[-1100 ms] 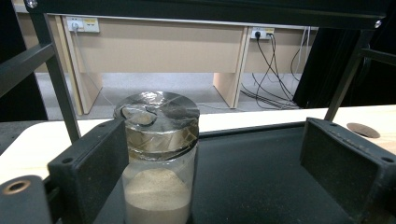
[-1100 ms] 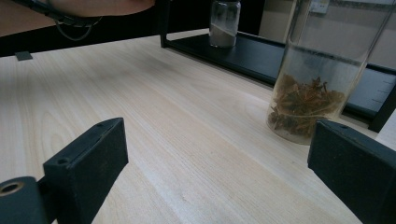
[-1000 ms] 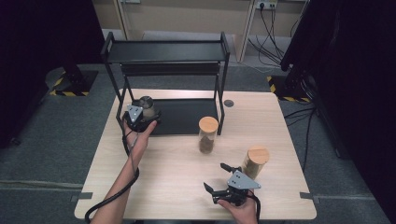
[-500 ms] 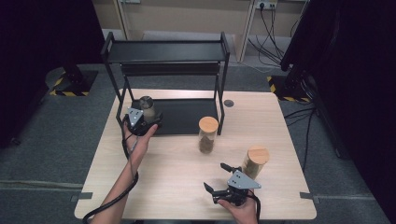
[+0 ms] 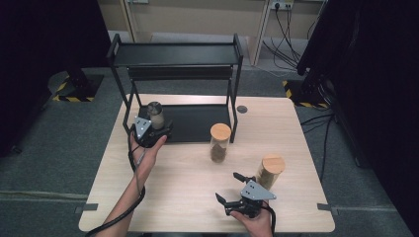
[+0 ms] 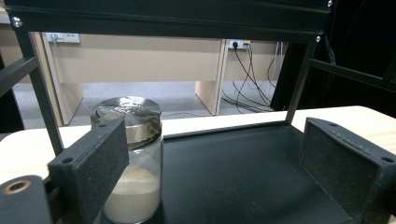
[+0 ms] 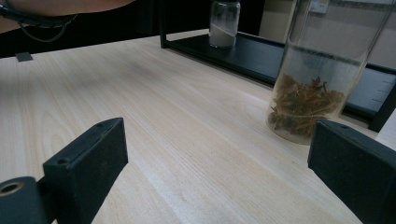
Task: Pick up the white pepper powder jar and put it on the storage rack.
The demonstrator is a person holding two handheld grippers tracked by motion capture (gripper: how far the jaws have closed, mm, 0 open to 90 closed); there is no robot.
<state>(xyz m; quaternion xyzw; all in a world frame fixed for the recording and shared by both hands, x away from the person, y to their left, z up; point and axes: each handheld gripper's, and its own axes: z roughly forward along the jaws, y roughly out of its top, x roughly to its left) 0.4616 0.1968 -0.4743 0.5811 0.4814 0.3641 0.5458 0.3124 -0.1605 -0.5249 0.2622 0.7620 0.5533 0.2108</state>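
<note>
Glass jar (image 6: 132,158) with a metal lid stands on the black rack's lower shelf (image 6: 243,172), just ahead of the left gripper (image 5: 157,129).

Its jaws are spread wide and grasp nothing; the jar of pale powder sits upright beside the near jaw, outside the gap, and whether that jaw touches it I cannot tell. Nearer the person, the right gripper (image 5: 230,186) rests low over the wooden table (image 5: 188,182), jaws released and empty. Ahead of its far jaw stands a cork-lidded jar of dried herbs (image 7: 310,79); another cork-lidded jar (image 5: 270,171) stands just beside that gripper.
</note>
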